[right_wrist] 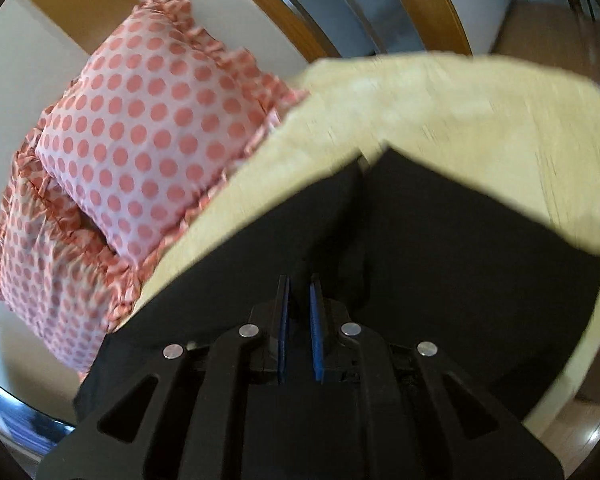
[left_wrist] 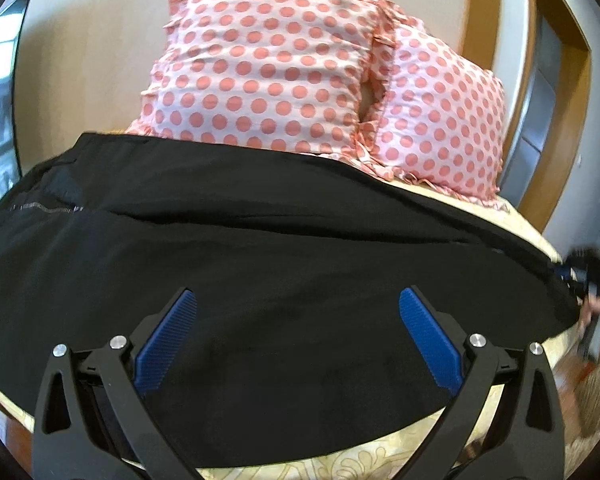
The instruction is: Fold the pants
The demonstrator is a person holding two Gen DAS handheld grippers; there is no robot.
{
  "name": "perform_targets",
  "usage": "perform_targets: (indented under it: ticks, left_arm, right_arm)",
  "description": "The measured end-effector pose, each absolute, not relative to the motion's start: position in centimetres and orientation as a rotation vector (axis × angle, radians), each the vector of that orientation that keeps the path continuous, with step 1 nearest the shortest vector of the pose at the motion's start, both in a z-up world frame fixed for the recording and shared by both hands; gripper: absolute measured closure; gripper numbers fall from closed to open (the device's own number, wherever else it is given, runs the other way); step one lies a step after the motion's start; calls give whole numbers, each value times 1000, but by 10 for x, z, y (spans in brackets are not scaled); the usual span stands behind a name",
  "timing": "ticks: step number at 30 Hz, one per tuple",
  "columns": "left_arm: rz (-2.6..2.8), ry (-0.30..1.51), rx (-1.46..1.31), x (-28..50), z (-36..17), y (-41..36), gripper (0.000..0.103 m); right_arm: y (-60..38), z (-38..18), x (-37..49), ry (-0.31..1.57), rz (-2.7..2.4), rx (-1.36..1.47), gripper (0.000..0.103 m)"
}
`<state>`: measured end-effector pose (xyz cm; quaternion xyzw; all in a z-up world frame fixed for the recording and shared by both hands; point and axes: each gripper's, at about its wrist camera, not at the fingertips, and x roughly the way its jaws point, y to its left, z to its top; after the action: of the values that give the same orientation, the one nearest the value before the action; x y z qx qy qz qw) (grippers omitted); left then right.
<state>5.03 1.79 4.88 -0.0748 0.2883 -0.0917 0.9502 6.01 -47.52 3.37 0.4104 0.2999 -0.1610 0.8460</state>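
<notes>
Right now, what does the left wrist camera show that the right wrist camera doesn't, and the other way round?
Only the left wrist view shows the left gripper, jaws wide open above the black fabric pants, plus the pants' zipper and the other gripper far right, blurred.

Only the right wrist view shows the right gripper, nearly closed, pinching a fold of the pants, and the pants' end edge.

Both show the pink polka-dot ruffled pillows and the cream bedspread.
</notes>
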Motion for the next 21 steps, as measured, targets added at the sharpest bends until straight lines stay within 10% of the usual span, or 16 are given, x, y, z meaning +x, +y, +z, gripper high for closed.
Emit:
perform_targets:
  ticks: [2, 6, 21]
  left_arm:
    - [-177, 591, -178, 50, 49, 22, 2]
    - [-136, 580, -197, 45, 50, 29, 2]
    - [-72, 631, -256, 57, 44, 45, 2]
  right_arm:
    - [-476, 30, 53, 638, -334, 900, 90]
    - [-485, 27, 46, 637, -356, 1008, 52]
    - [-466, 22, 18, 619, -309, 1112, 59]
